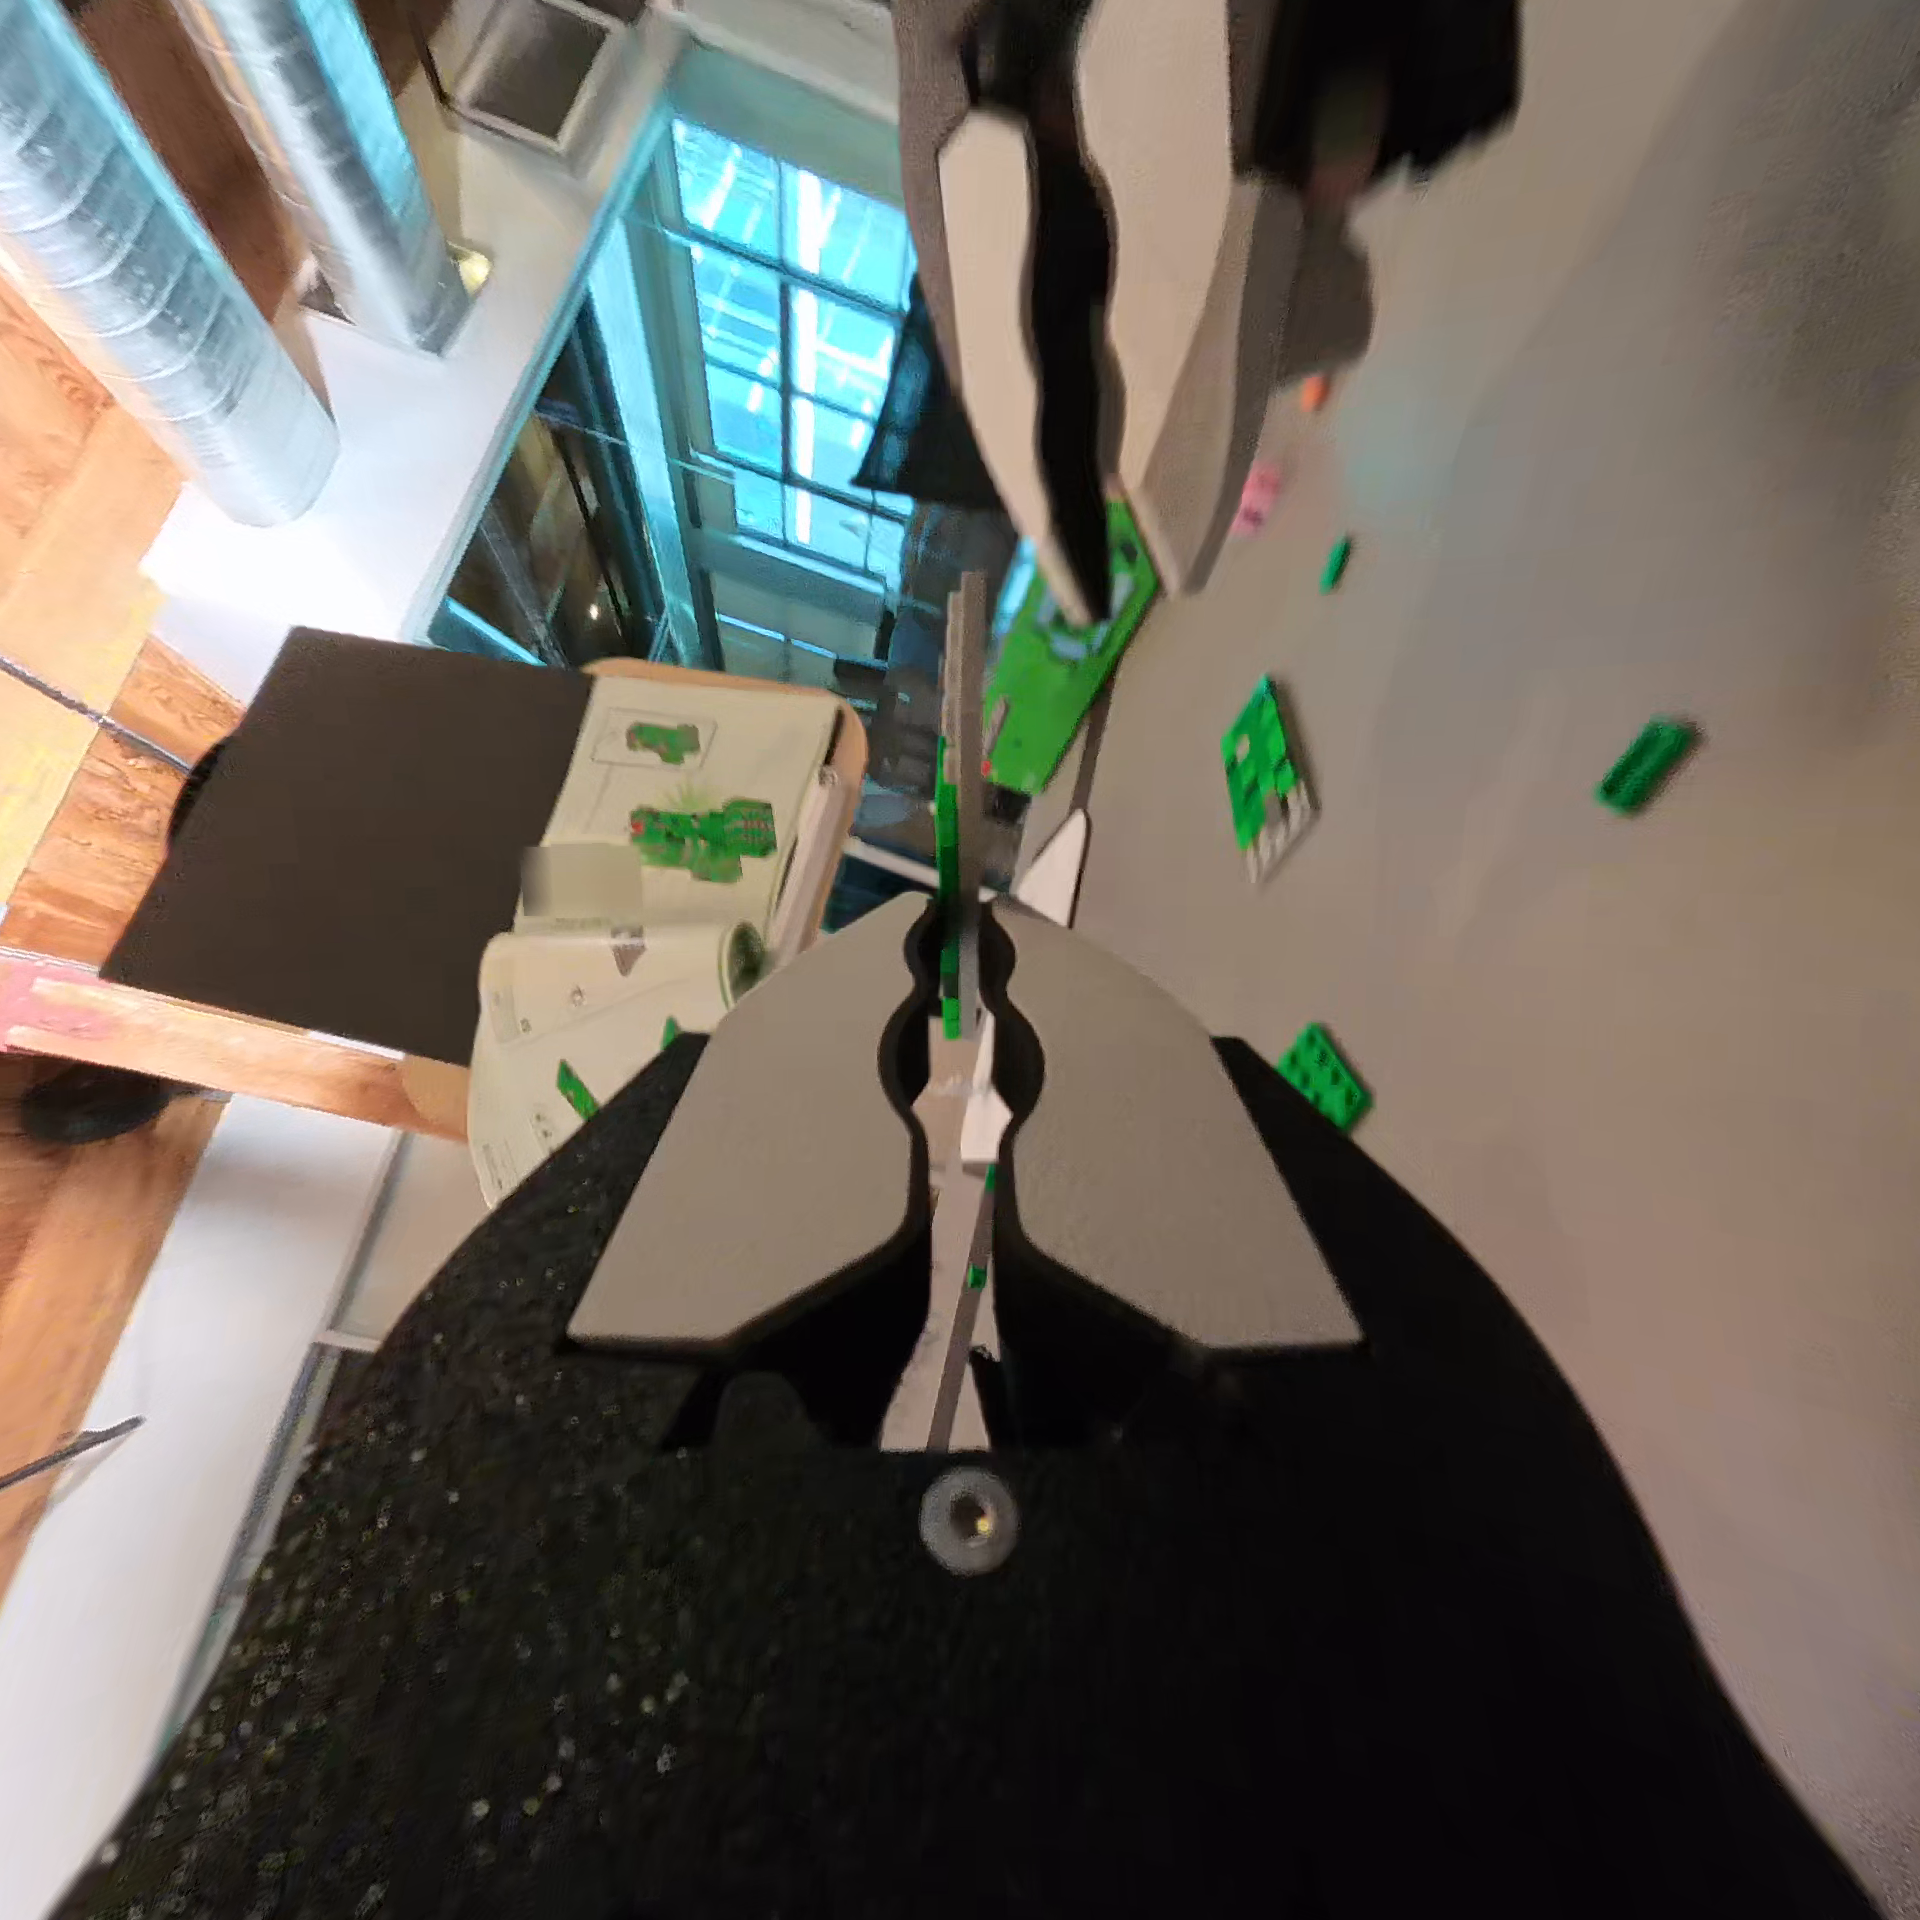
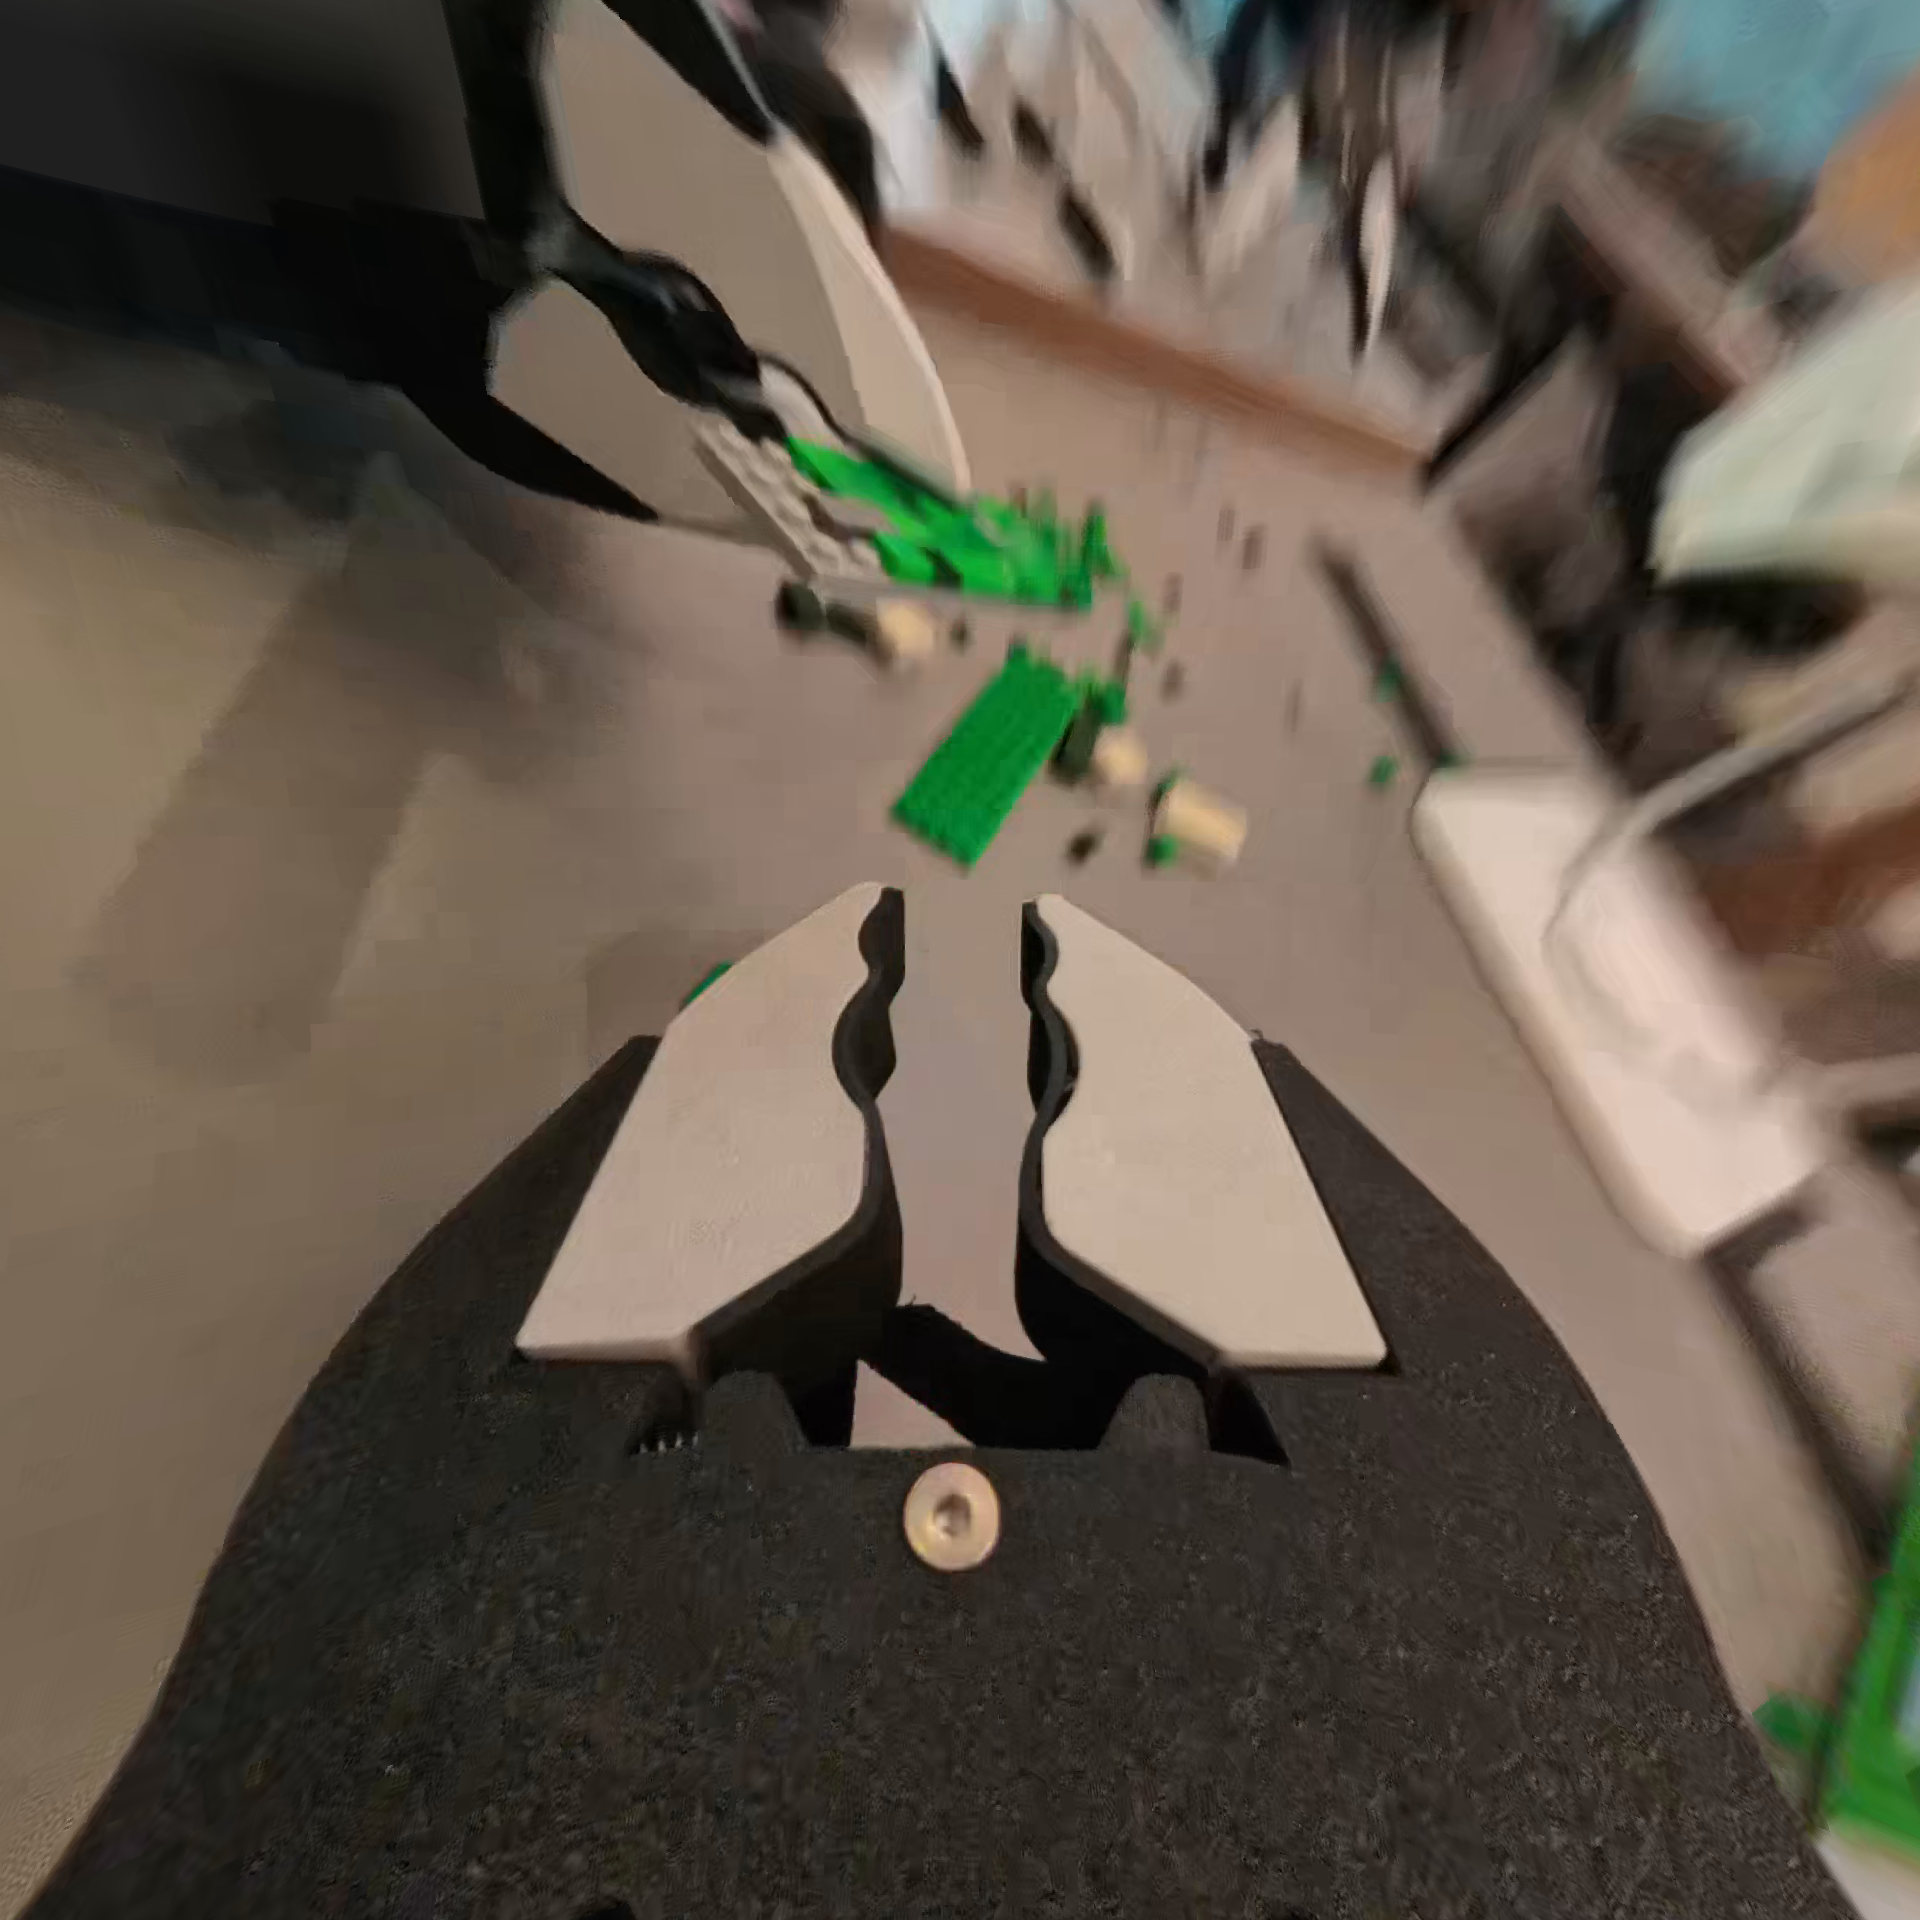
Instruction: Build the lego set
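My left gripper (image 1: 961, 914) is shut on a flat build of grey and green brick plates (image 1: 971, 727), seen edge-on and sticking out past the fingertips. The same build shows in the right wrist view (image 2: 831, 509), held above the grey table (image 2: 416, 779) by the left gripper. My right gripper (image 2: 961, 904) is open with nothing between its pads, just above the table. A green plate (image 2: 987, 764) lies a little ahead of it. In the left wrist view the right gripper (image 1: 1132, 582) hangs beyond the held build, its fingers apart.
An open instruction booklet (image 1: 686, 821) lies left of the held build. Loose green plates (image 1: 1262, 758) (image 1: 1647, 764) (image 1: 1325, 1075) and a pink piece (image 1: 1257, 499) lie on the table. Cream pieces (image 2: 1200, 821) and a white tray (image 2: 1621, 997) lie to the right.
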The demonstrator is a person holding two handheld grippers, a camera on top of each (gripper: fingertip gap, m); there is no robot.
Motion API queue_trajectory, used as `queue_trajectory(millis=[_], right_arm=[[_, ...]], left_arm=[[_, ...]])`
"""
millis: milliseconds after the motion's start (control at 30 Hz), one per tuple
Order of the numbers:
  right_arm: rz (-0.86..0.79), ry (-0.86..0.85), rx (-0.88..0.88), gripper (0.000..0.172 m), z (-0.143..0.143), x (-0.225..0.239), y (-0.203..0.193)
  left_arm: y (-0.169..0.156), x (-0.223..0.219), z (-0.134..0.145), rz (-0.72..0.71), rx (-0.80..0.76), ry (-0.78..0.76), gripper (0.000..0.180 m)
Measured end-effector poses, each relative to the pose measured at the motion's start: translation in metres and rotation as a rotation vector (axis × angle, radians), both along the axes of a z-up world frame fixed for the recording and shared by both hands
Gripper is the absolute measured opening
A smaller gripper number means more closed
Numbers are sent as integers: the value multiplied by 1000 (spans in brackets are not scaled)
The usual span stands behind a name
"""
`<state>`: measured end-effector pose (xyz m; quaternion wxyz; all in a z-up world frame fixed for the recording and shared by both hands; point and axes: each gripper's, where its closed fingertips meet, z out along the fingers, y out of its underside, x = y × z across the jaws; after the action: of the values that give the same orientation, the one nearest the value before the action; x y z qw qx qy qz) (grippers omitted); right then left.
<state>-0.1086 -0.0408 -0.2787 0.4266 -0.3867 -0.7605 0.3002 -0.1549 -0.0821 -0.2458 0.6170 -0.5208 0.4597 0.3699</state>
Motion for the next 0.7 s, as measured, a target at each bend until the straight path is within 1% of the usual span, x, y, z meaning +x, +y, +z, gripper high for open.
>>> queue_trajectory(millis=[67, 100, 167, 267, 400, 500, 567, 600, 700], right_arm=[[-101, -182, -152, 20, -30, 9, -10], [-153, -230, -213, 19, -40, 12, -16], [-227, -260, -296, 19, -53, 14, -25], [-316, -284, -272, 19, -65, 12, -26], [-358, -345, -271, 19, -76, 9, -34], [-402, -353, -243, 17, -78, 3, -33], [-416, -367, -216, 12, -77, 1, -34], [-417, -379, -199, 7, -78, 1, -35], [-382, -426, -121, 7, -76, 2, -31]], left_arm=[[7, -10, -16, 37, -22, 73, 5], [9, -12, -22, 42, -27, 102, 5], [12, -15, -28, 31, -29, 120, 5], [15, -23, -33, 33, -51, 62, 6], [11, -28, -28, 40, -38, 17, 6], [9, -29, -28, 33, -37, 12, 6], [8, -28, -26, 26, -36, 1, 6], [7, -28, -26, 22, -35, 1, 6], [4, -20, -29, -23, -51, 30, 5]])
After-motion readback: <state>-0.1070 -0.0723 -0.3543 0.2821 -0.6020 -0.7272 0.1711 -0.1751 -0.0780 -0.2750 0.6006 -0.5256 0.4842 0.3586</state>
